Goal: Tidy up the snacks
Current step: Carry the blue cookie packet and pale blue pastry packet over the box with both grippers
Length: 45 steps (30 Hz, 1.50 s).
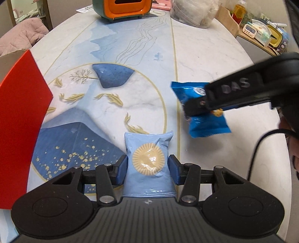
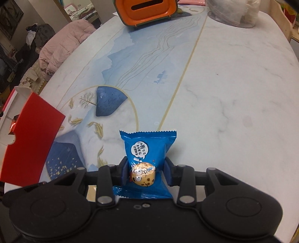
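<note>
The left gripper (image 1: 147, 166) is clenched on a pale blue plastic snack packet with a round cream sunburst print (image 1: 148, 164), its blue pads pressing both sides of the packet. Off to its left stands a red cardboard box (image 1: 22, 115) on the marble-patterned table with blue painted scenery (image 1: 214, 56). Ahead and to its right, the right gripper (image 2: 146, 171) grasps a dark blue foil snack packet printed with a cartoon cookie (image 2: 149, 149), lifted above the tabletop. Far ahead of both sits an orange and green retro-style box (image 1: 122, 8).
</note>
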### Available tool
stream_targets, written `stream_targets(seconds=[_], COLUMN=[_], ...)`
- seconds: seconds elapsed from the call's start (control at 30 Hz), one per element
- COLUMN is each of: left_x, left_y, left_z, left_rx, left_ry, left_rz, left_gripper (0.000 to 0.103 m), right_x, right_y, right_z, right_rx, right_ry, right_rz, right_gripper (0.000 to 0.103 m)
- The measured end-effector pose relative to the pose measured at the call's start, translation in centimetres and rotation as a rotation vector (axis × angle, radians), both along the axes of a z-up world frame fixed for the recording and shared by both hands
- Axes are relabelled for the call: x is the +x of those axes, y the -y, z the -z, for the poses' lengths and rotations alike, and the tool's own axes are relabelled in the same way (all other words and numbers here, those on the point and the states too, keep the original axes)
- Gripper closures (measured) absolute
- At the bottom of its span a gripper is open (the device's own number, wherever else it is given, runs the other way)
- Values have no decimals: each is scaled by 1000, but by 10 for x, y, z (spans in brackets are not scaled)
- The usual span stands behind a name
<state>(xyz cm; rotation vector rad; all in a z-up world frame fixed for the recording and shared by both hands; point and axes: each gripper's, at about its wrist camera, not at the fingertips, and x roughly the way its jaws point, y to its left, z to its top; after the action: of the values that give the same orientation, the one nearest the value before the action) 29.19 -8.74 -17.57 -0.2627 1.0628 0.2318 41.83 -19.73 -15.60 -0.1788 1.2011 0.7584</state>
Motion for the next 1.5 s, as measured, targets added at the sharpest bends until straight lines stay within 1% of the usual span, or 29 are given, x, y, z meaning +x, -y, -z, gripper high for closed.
stream_targets(seconds=[0.1,0.27,0.43,0.6,0.8,0.93,1.1,1.33,1.5], left_x=[-7,-21,-36,-56,-82,-102,-127,-160,-177], left_y=[-4,-6,-12,-21,-39,-59,-95,-156,-195], left_z=[-3,-18,-35,-56,-89,-110,-128,-144,-150], left_rx=[-8,-15,-30,-47,-74,-66,-50,-33,-17], left_ry=[3,16,24,54,103,139,166,194,205], left_rz=[-5,-10,-6,6,32,47,41,3,-11], left_gripper=[56,56,56,56,56,56,56,56,56], right_x=[-11,-34,-59,-88,-124,-147,-175,-209,-226], right_y=[5,12,16,15,7,-9,-38,-90,-128], right_z=[-10,-29,-48,-65,-89,-106,-123,-136,-139], right_rx=[2,8,-9,-20,-12,-2,13,30,41], right_ry=[16,50,95,136,175,203,238,270,279], right_rz=[2,15,26,31,21,3,-25,-69,-90], right_gripper=[67,67,67,67,68,67,68,67,67])
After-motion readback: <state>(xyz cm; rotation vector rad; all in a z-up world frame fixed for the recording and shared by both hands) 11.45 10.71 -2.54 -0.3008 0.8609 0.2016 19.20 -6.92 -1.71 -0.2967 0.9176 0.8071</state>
